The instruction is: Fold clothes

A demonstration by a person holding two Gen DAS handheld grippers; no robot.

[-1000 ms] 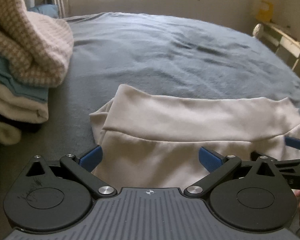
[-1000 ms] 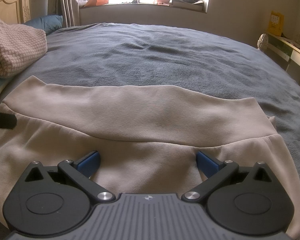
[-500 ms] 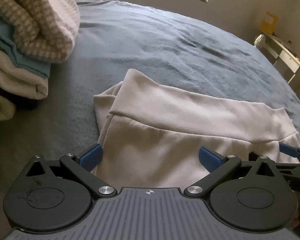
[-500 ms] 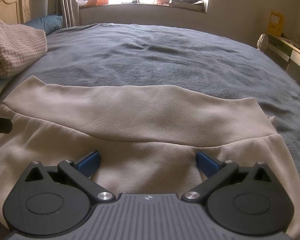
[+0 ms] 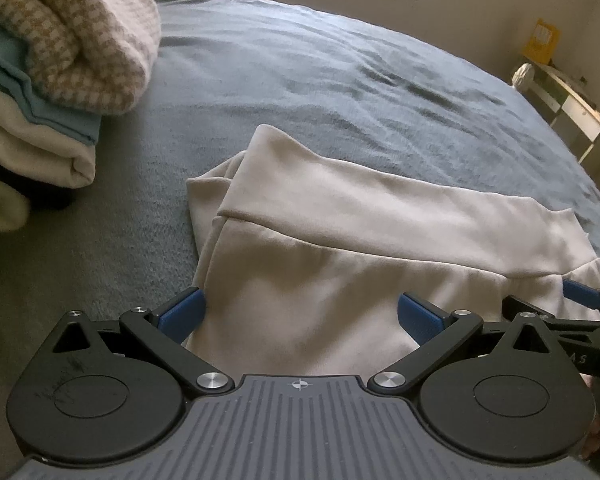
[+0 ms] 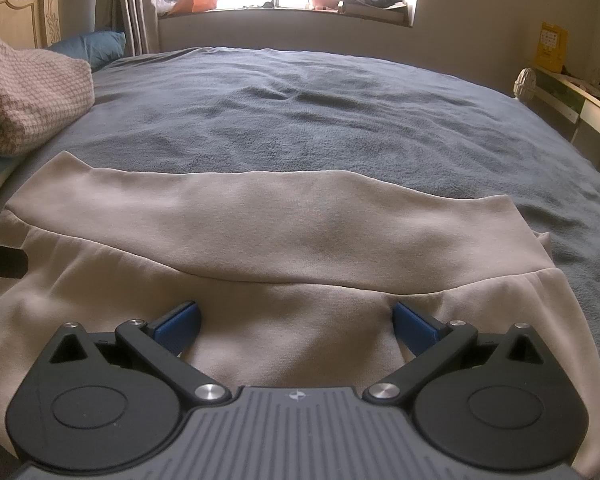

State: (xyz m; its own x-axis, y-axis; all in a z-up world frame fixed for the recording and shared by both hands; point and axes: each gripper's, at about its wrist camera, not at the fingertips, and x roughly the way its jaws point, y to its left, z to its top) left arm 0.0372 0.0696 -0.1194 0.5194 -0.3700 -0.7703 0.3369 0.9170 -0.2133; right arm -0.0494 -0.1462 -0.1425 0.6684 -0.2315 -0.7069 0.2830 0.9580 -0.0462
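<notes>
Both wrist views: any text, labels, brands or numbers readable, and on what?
"A S": white letters on the right tool's black body, partly cut off.
Yellow box by the wall: dark print, too blurred to read.
Beige garment: no visible text.

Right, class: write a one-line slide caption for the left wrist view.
Open left gripper over a beige garment on a grey blanket, beside stacked folded clothes.

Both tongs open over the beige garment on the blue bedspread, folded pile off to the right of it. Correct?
Not quite: the folded pile sits to the left of the beige garment, as the left wrist view shows. The rest holds: left tongs and right tongs are open over it on the blue bedspread.
</notes>
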